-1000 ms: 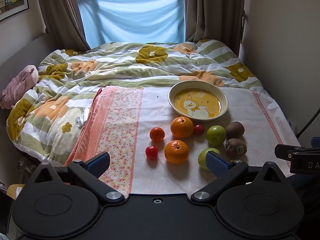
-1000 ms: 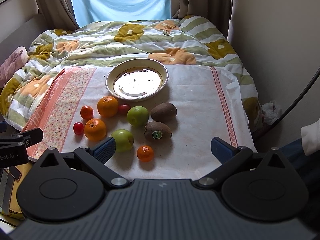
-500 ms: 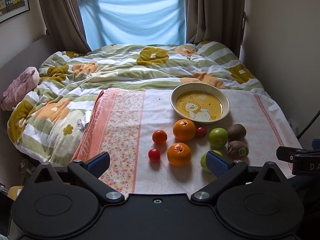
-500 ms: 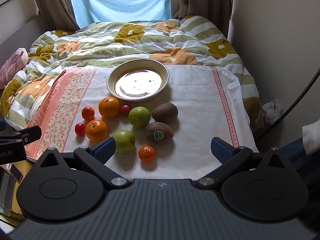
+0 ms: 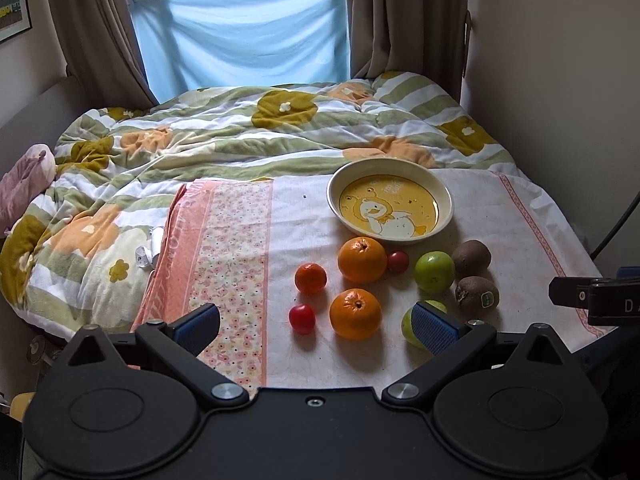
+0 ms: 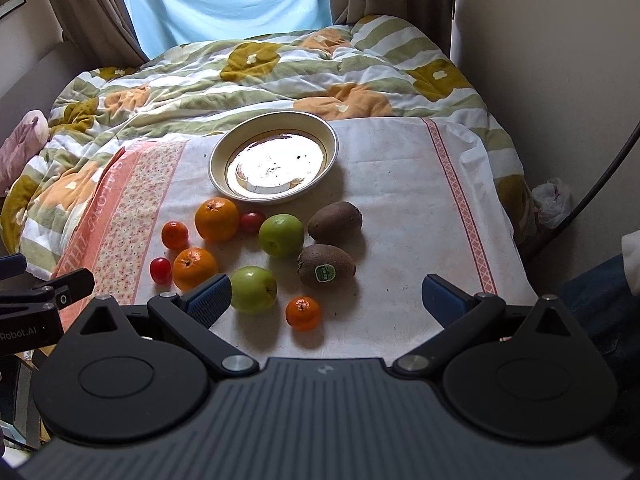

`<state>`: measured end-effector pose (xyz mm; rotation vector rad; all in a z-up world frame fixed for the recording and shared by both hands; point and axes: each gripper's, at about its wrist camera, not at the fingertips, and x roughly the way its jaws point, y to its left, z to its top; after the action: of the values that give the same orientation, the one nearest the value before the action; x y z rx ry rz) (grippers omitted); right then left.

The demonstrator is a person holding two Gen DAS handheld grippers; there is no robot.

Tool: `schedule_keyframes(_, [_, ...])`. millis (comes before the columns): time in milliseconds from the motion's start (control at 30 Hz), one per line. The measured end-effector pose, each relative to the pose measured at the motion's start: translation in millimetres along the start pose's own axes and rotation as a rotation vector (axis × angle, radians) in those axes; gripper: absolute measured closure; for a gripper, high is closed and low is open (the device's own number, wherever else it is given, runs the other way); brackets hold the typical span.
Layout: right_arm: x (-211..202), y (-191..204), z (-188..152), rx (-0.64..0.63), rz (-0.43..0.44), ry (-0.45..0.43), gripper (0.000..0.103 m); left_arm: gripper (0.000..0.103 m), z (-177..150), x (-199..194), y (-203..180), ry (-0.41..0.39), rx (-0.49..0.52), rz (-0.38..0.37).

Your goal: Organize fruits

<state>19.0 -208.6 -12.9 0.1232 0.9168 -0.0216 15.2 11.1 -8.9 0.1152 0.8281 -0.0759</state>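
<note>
Both our left gripper (image 5: 316,322) and right gripper (image 6: 326,294) gape wide, holding nothing, above the cloth's (image 6: 400,184) near edge. Oranges (image 6: 216,219), apples (image 6: 281,235) and kiwis (image 6: 334,222) lie clustered just before the empty bowl (image 6: 274,136).

The left gripper (image 5: 314,326) has its jaws spread wide, holding nothing. The right gripper (image 6: 326,294) is likewise spread wide and bare, its body showing at three o'clock in the left view.
</note>
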Motion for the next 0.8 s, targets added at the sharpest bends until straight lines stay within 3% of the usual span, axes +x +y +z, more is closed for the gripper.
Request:
schedule_keyframes(200, [40.0,-5.8,9.6,0.007,0.031,0.023,0.0,0.002,-1.5,41.6,-5.0,0.054,-0.025,-0.019])
schedule_keyframes(300, [63.8,-8.3,14.6,0.002,0.048,0.043,0.0,0.008,-1.2,64.6,-10.9,0.09,-0.039,-0.006])
schedule_keyframes(733, [147.7,-25.2,20.2,0.029,0.124,0.148,0.0,0.013,3.2,149.3,-33.0,0.238,-0.141,0.019])
schedule_keyframes(800, [157.3,-29.1,19.0,0.04,0.133,0.168,0.0,0.019,2.6,157.2,-34.5,0.255,-0.149,0.019])
